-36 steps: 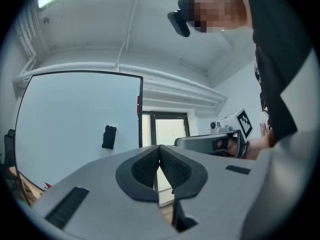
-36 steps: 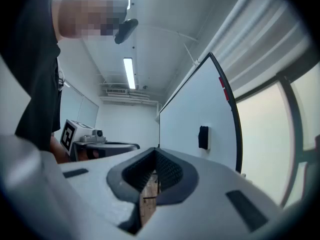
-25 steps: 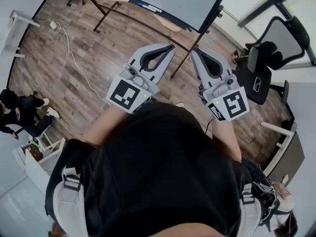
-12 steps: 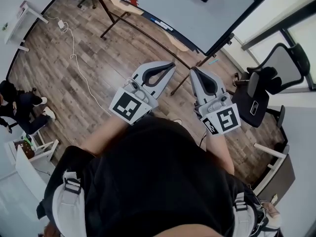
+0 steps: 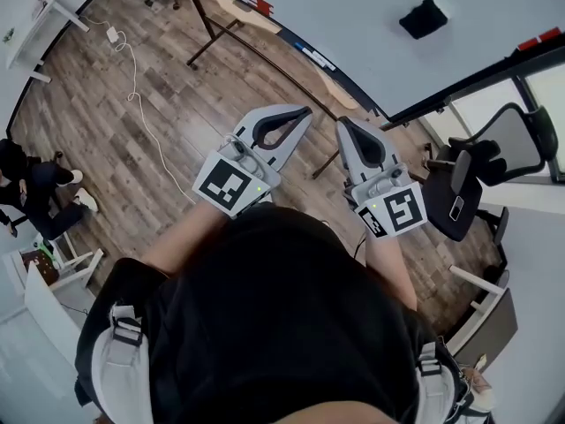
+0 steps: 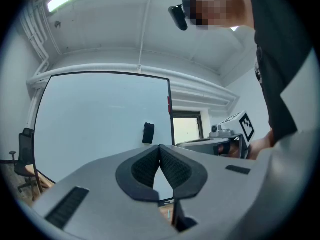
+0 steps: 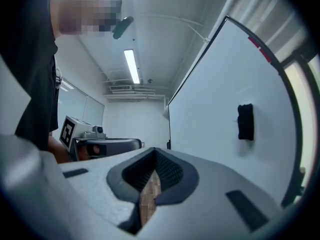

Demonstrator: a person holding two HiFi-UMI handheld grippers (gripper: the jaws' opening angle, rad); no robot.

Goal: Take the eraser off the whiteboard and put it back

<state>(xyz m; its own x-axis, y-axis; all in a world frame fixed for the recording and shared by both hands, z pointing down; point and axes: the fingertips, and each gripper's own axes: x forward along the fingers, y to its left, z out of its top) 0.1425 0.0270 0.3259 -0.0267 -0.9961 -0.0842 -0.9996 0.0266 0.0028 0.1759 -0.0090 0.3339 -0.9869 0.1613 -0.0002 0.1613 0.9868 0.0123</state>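
The eraser (image 5: 422, 18) sits on the whiteboard (image 5: 353, 7), in the upper right of the head view, well apart from both tools and up and to the right of them. My right hand-held gripper (image 5: 340, 122) looks the nearer of the two there, with the left hand-held gripper (image 5: 305, 110) just beside it. Both are clenched on nothing, their pads meeting at the tips. In the left gripper view the eraser (image 6: 148, 133) shows just above the tips and slightly left, nearly in line with them. In the right gripper view it (image 7: 245, 122) lies off to the right of centre, above the jaws. Its long axis stands upright on the board. I cannot make out how thick it is or what holds it there. The board's lower edge is cut off behind the gripper bodies in both gripper views.
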